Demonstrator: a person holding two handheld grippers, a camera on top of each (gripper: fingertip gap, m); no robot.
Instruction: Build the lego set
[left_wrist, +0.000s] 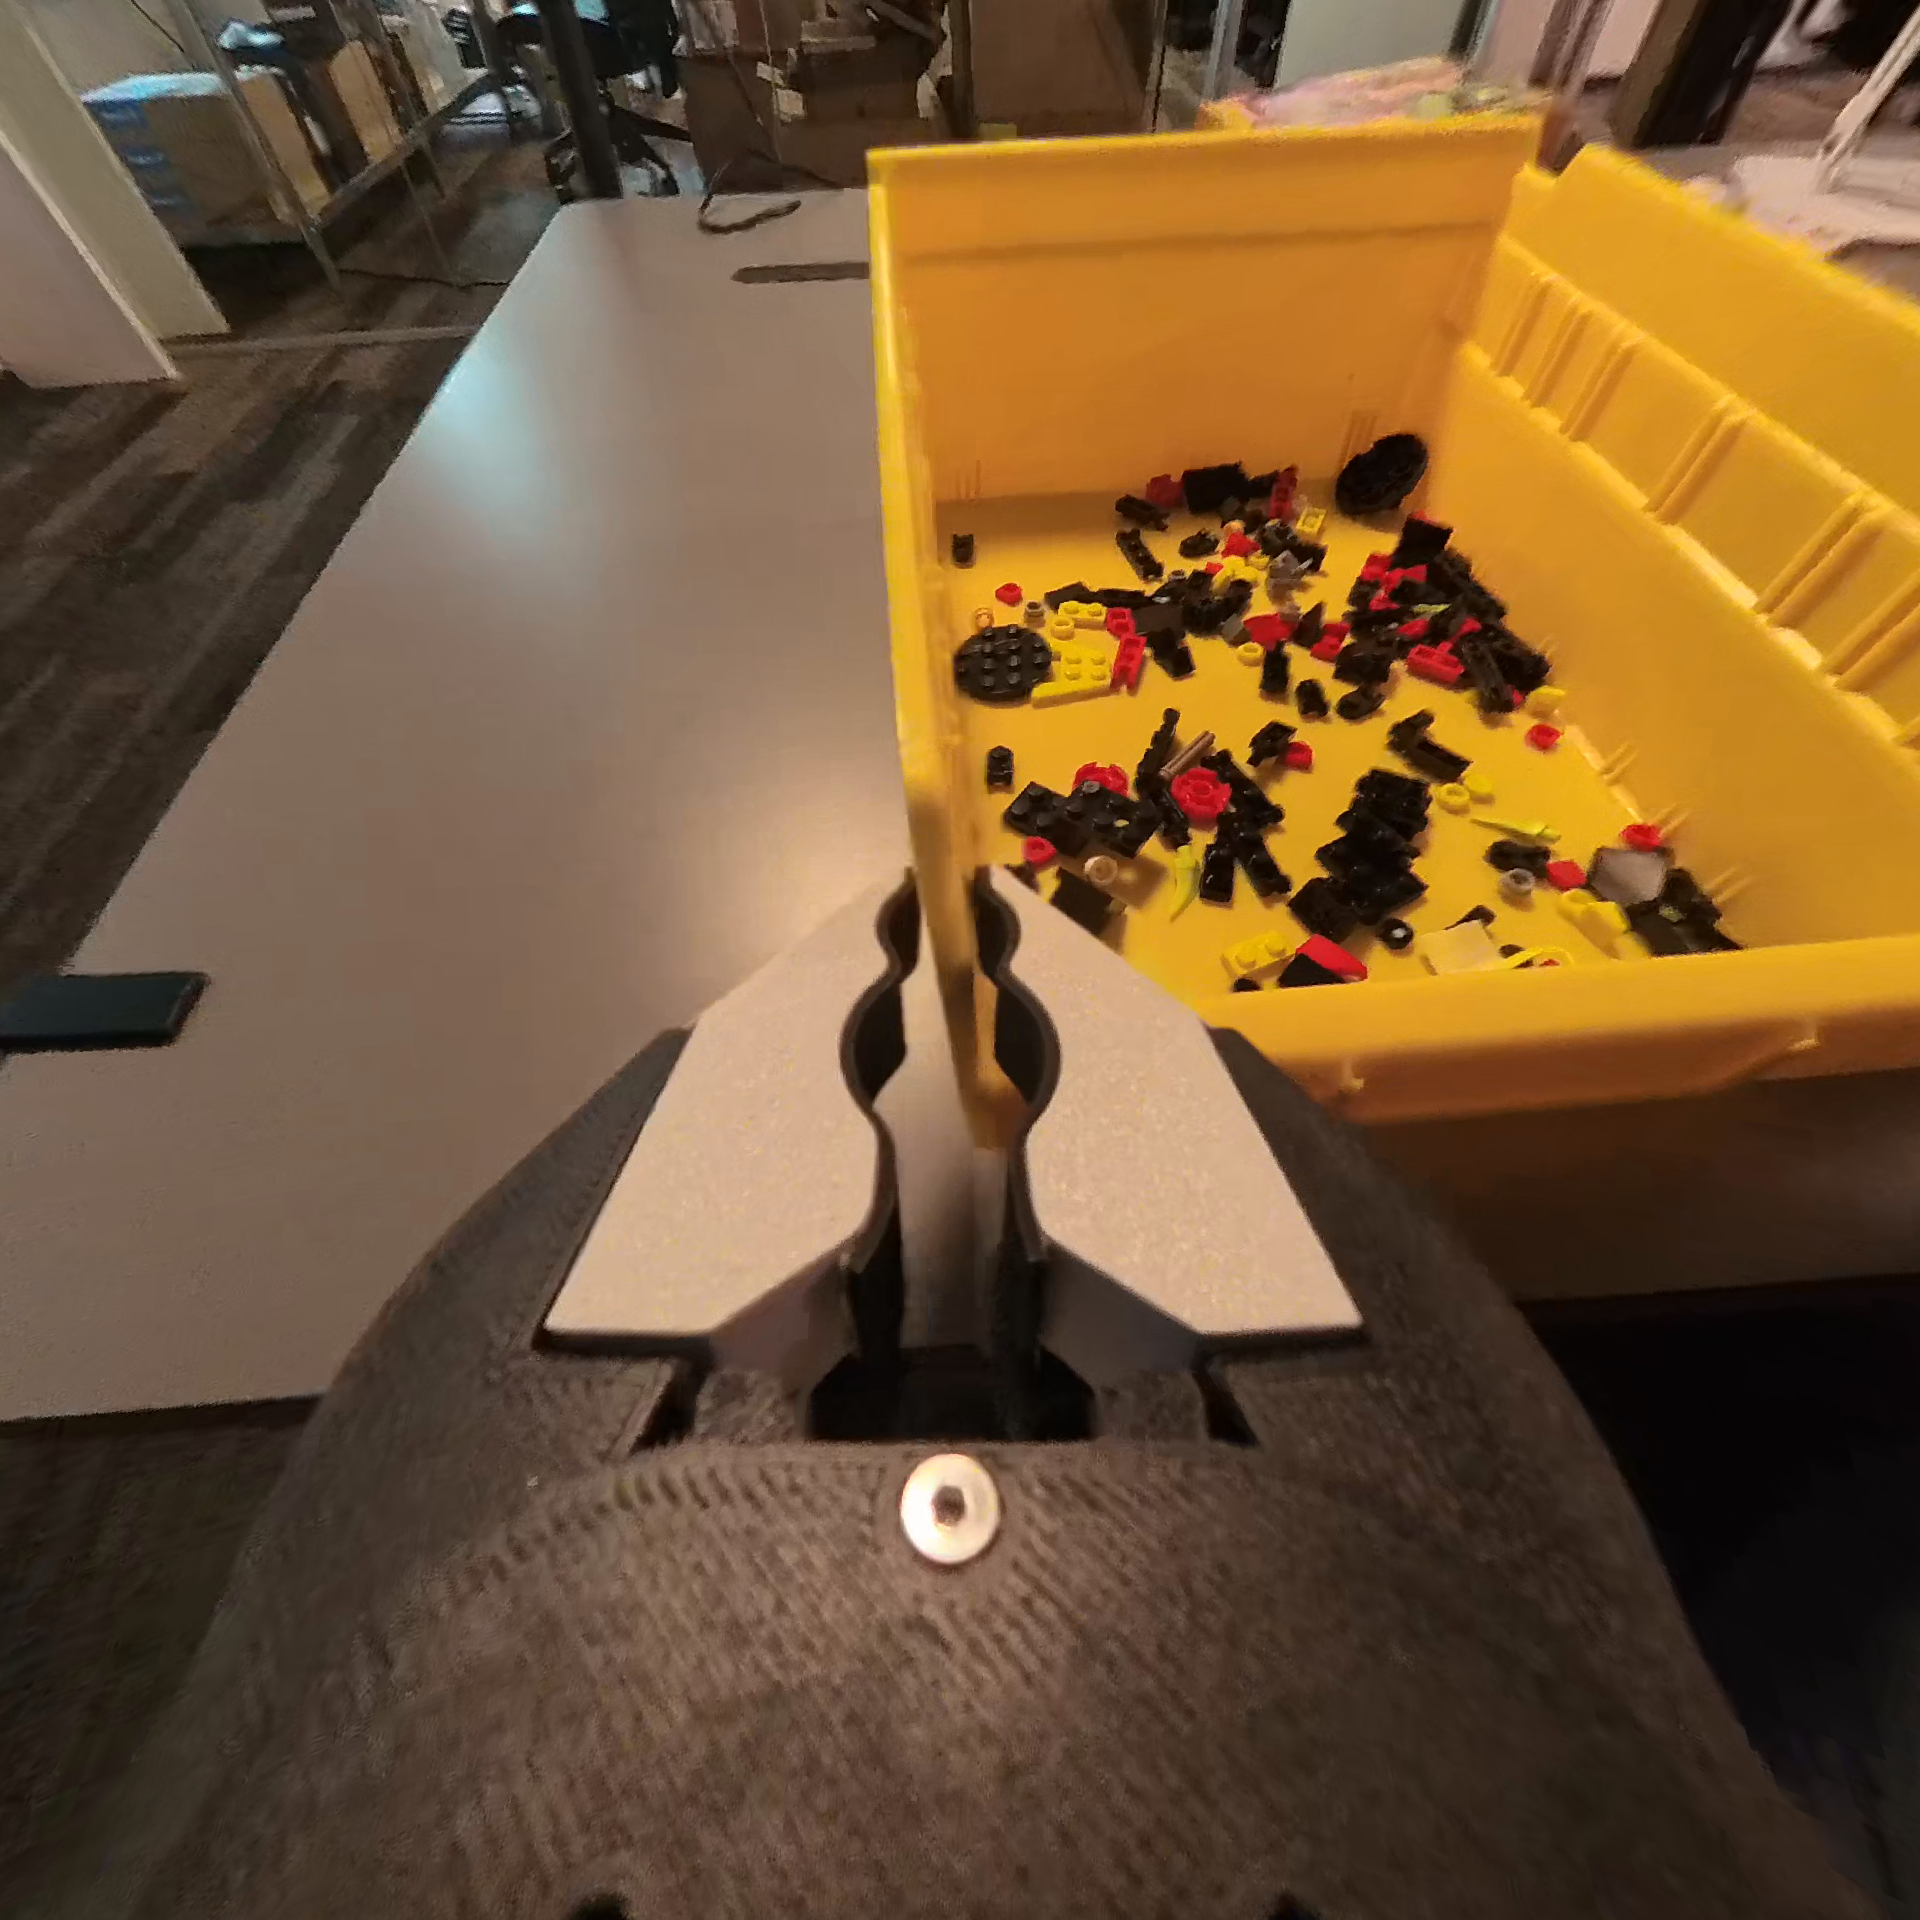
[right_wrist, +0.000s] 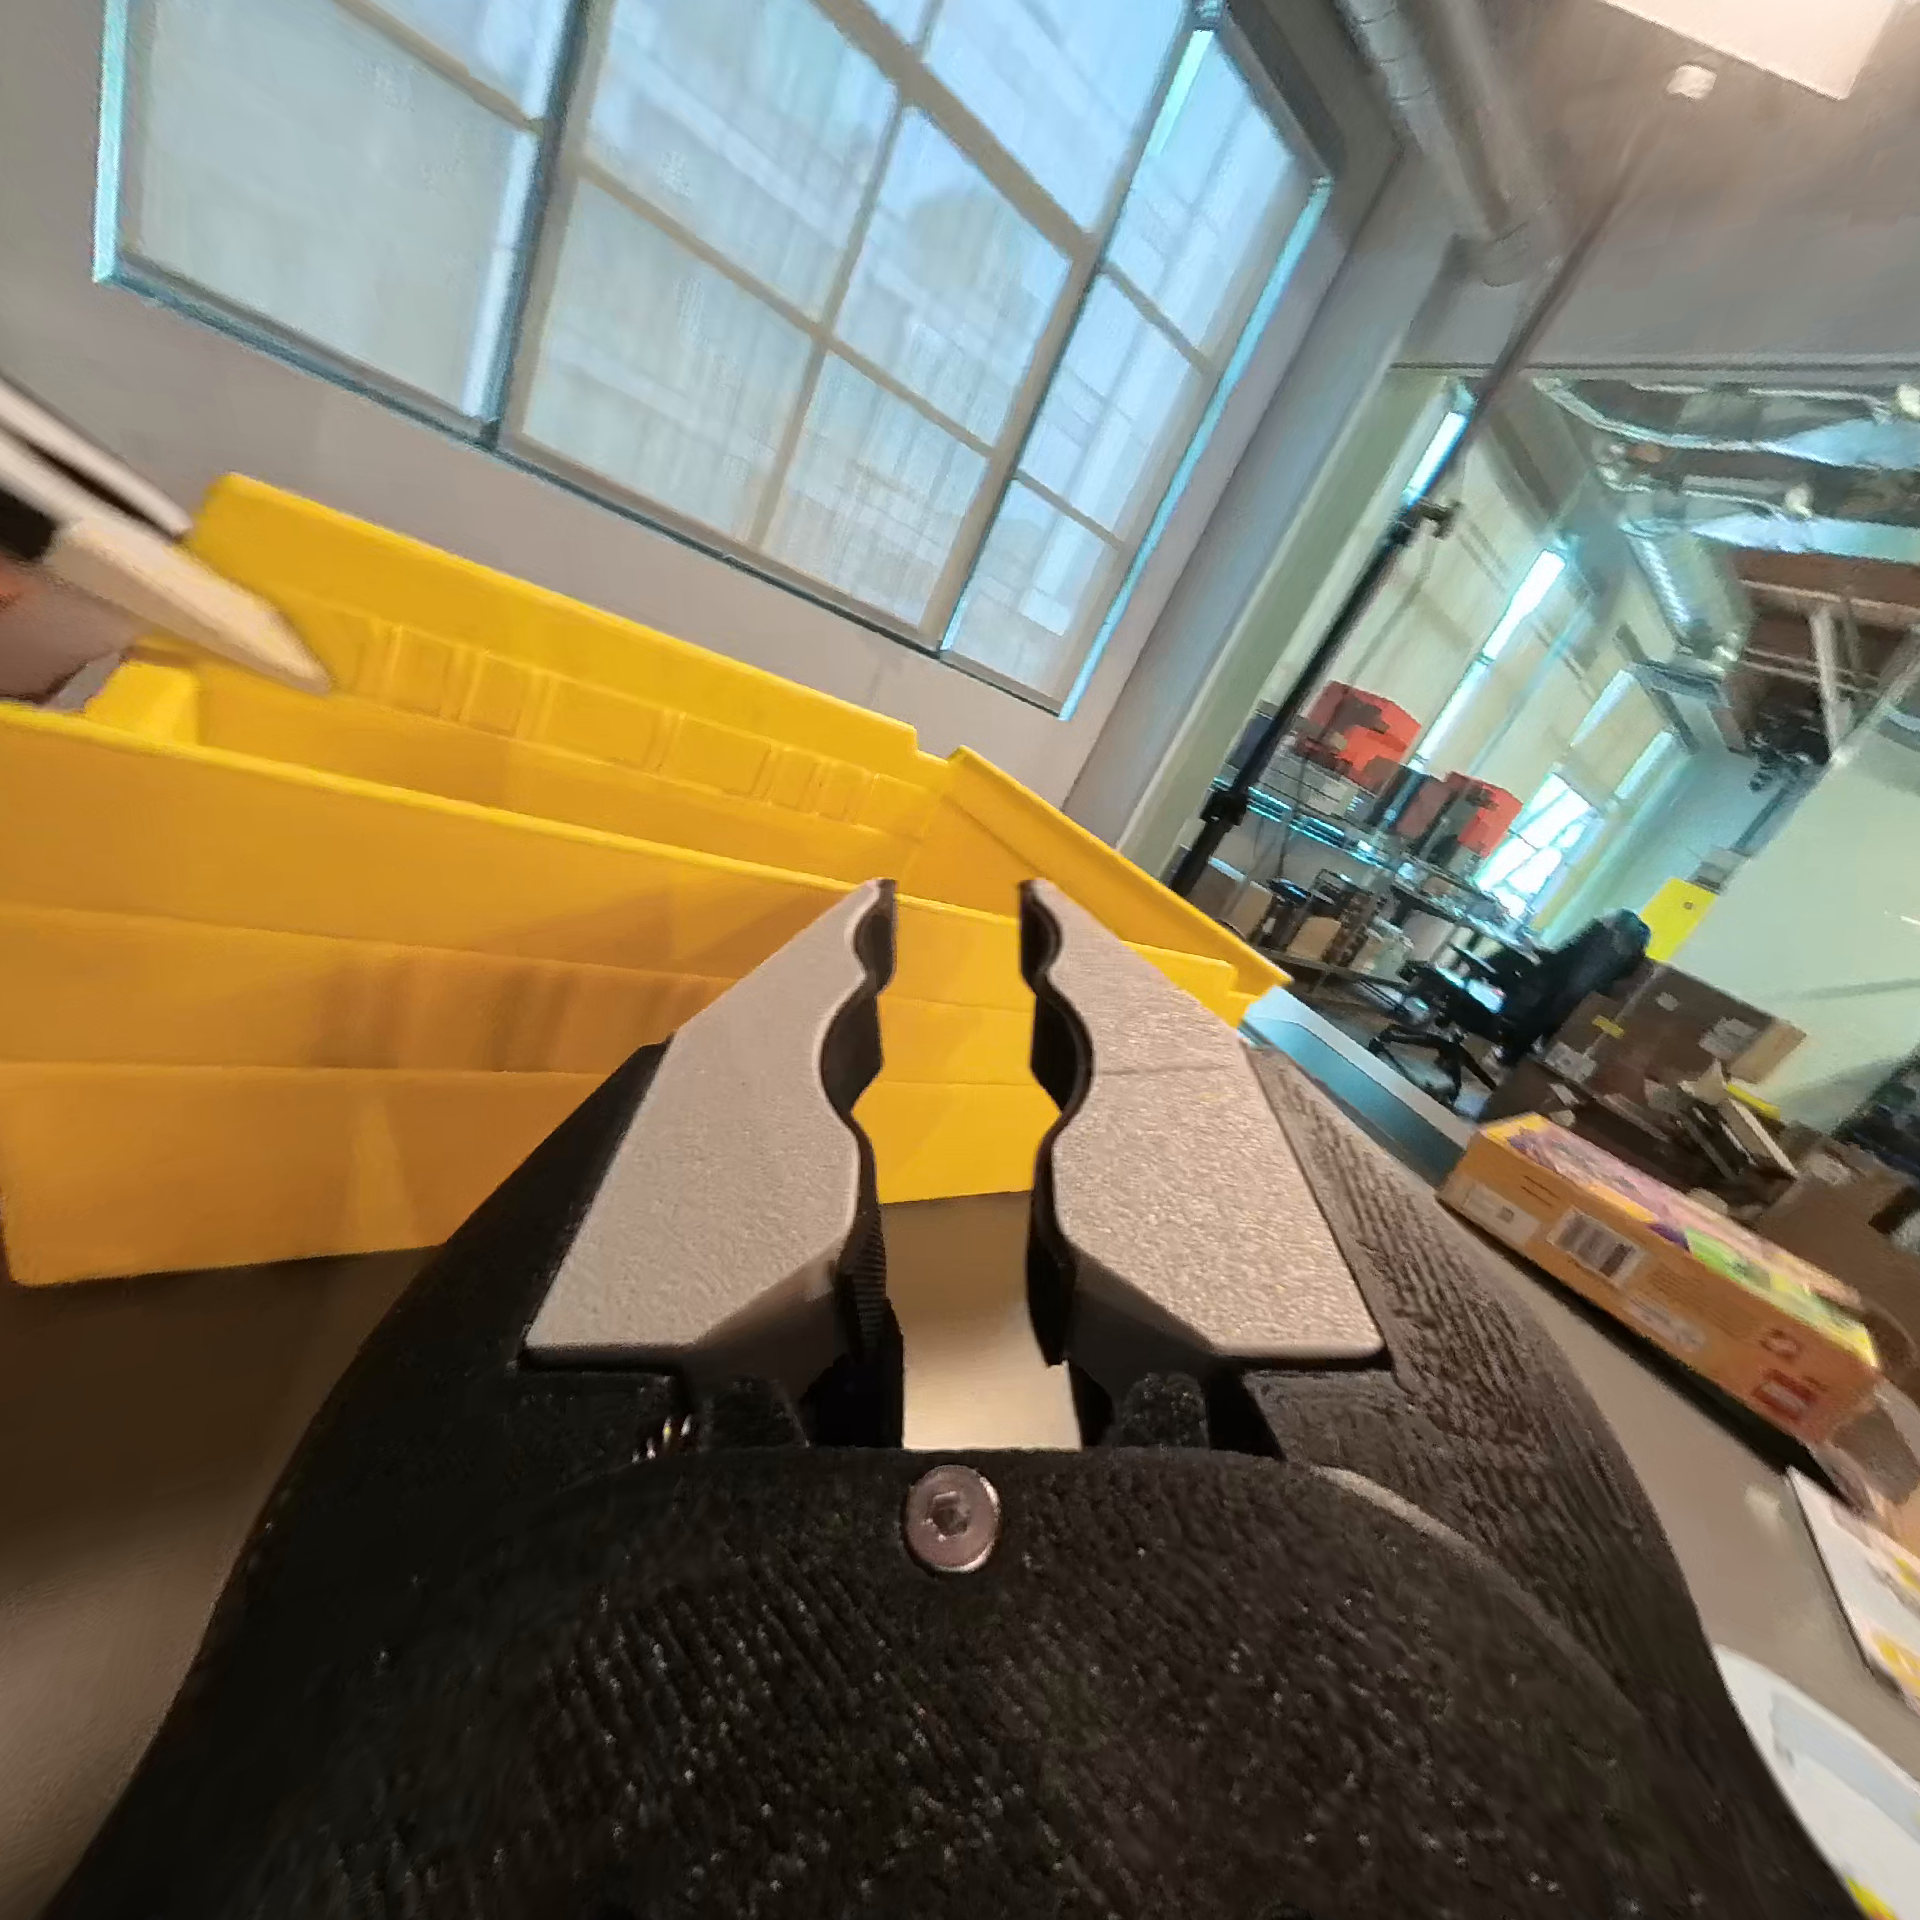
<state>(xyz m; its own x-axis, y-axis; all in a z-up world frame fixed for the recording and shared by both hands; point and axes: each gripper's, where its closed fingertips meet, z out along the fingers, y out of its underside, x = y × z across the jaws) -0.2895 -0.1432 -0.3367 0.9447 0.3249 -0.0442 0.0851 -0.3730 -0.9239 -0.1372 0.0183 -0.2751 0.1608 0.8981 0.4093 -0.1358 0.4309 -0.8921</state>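
Left gripper (left_wrist: 948, 894) jaws clamp yellow bin (left_wrist: 1195, 312) wall

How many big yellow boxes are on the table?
2. One yellow plastic bin holds loose lego pieces, its wall clamped by the left gripper. The second yellow bin sits right beside it. Others may be hidden.

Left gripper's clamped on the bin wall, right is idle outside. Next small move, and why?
Probably bring the open right gripper up over the near rim of the yellow plastic bin toward the loose black, red and yellow lego pieces. It sits low outside the bin, holding nothing, while the left gripper is shut on the bin's side wall, apparently steadying it.
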